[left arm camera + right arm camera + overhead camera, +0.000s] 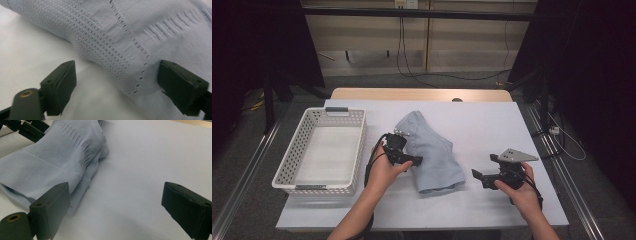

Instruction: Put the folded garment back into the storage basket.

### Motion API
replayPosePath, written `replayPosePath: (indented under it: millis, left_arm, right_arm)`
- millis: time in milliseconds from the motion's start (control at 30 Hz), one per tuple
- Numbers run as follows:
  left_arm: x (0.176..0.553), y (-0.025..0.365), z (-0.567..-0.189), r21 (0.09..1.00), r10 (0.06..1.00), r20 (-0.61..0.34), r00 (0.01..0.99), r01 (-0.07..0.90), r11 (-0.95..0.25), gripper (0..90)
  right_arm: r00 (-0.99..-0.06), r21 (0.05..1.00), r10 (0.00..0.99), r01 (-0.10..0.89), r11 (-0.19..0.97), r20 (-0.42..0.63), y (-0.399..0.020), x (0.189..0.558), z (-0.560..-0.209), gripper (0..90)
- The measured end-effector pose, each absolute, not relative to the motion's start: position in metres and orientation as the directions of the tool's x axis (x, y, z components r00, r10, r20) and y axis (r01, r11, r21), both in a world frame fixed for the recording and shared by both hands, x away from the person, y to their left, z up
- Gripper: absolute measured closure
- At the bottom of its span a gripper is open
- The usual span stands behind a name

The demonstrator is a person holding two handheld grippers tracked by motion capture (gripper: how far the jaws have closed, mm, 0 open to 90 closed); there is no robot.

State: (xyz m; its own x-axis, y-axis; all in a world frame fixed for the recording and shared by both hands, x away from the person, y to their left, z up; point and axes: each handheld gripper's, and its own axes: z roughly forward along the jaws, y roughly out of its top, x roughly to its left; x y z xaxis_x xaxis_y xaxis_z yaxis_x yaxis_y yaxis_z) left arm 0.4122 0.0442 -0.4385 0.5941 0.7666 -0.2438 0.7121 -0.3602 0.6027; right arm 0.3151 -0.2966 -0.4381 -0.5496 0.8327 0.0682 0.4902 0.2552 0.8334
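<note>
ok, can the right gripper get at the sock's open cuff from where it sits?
Probably yes: the right gripper is open, and bare white table cover lies between it and the light-blue sock.

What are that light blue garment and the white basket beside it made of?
Light blue garment: apparently a soft, matte knit fabric; fine ribbing and rows of small eyelet holes show close up. The fibre can't be told.
White basket: probably moulded plastic, judging by its smooth white walls pierced with a regular lattice of holes.
</note>
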Motion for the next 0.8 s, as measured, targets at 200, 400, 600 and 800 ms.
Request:
replayPosePath:
  millis: [200, 400, 600, 800]
  left_arm:
    - [0.411, 0.043, -0.439, 0.606, 0.768, -0.243, 0.592, 0.712, -0.356, 24.2]
    - [0.413, 0.044, -0.445, 0.597, 0.776, -0.252, 0.578, 0.724, -0.346, 21.7]
    - [0.413, 0.045, -0.450, 0.595, 0.761, -0.296, 0.577, 0.735, -0.326, 25.0]
    - [0.413, 0.043, -0.452, 0.594, 0.746, -0.322, 0.583, 0.738, -0.320, 33.7]
  right_arm:
    - [-0.558, 0.835, 0.826, 0.489, 0.251, 0.078, -0.294, 0.316, -0.439, 8.1]
    - [-0.551, 0.835, 0.831, 0.491, 0.248, 0.077, -0.297, 0.316, -0.439, 8.1]
    - [-0.552, 0.835, 0.830, 0.491, 0.247, 0.079, -0.296, 0.317, -0.439, 8.2]
    - [-0.560, 0.833, 0.824, 0.491, 0.254, 0.079, -0.294, 0.317, -0.440, 8.2]
